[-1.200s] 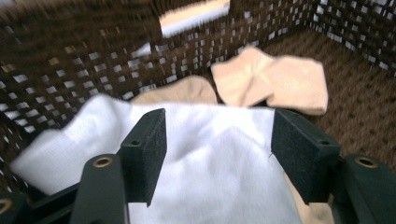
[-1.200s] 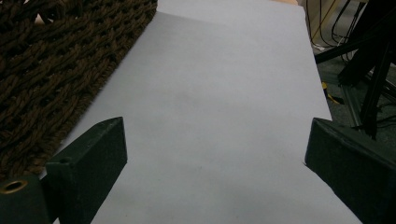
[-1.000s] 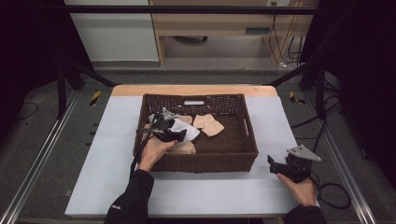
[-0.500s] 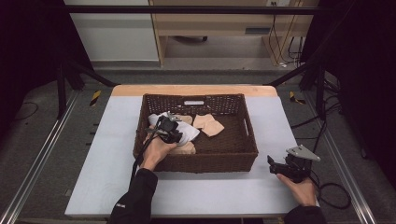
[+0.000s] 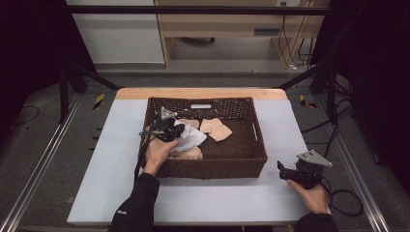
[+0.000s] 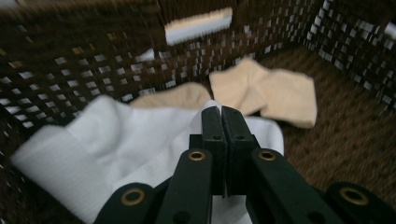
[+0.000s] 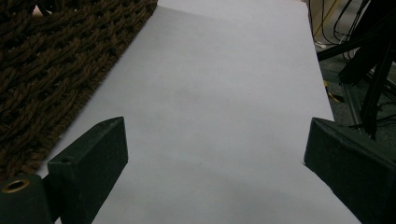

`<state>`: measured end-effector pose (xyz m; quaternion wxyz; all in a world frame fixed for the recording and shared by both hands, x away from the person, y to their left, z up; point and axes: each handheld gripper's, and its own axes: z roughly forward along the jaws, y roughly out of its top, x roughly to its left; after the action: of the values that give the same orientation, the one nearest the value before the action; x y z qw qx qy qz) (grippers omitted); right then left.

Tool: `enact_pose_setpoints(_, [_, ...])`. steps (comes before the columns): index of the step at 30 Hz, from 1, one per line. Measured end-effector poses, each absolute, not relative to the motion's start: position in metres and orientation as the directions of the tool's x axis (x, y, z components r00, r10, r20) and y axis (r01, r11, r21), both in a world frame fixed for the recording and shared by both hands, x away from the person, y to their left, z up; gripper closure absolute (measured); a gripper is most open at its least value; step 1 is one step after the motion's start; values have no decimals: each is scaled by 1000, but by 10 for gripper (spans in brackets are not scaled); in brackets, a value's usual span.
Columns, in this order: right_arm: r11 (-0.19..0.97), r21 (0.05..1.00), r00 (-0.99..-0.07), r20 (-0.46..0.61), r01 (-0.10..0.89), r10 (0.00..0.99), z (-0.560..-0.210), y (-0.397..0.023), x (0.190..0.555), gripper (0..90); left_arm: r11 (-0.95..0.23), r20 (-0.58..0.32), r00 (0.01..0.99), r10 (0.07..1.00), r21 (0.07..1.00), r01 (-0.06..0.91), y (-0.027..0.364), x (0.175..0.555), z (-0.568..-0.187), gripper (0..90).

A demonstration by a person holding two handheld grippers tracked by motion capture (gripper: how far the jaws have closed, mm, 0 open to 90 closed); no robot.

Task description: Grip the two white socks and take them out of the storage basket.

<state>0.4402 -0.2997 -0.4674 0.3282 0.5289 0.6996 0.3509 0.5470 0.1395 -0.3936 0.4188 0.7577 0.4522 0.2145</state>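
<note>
high view: in the dark brown woven wicker basket (image 5: 251,145) on the pale grey table (image 5: 111,145), our left gripper (image 5: 167,129) has just closed its jaws on the white cloth (image 6: 116,140), lifting it, ready to carry out; right gripper (image 5: 295,173) rests wide open; dark room.

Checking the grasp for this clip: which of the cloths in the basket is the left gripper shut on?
The white cloth; the left gripper pinches its edge. The beige cloth lies apart, untouched.
</note>
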Motion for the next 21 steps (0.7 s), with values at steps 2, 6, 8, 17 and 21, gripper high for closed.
enact_pose_setpoints(2, [194, 838, -226, -87, 509, 970, -467, -300, 440, 65, -221, -43, 484, 874, 852, 474, 144, 546, -386, 886])
enact_pose_setpoints(6, [191, 840, -224, -86, 507, 971, -467, -300, 440, 65, -194, -33, 487, 873, 892, 408, 150, 541, -368, 887])
enact_pose_setpoints(8, [193, 840, -224, -88, 508, 971, -467, -300, 440, 65, -192, -28, 496, 868, 902, 386, 151, 539, -361, 887])
enact_pose_setpoints(17, [198, 837, -225, -92, 511, 970, -468, -299, 440, 65, -313, 26, 508, 861, 814, 489, 140, 559, -393, 880])
enact_pose_setpoints(21, [200, 835, -230, -91, 513, 969, -468, -299, 441, 66, -331, -35, 536, 844, 753, 569, 138, 565, -410, 832])
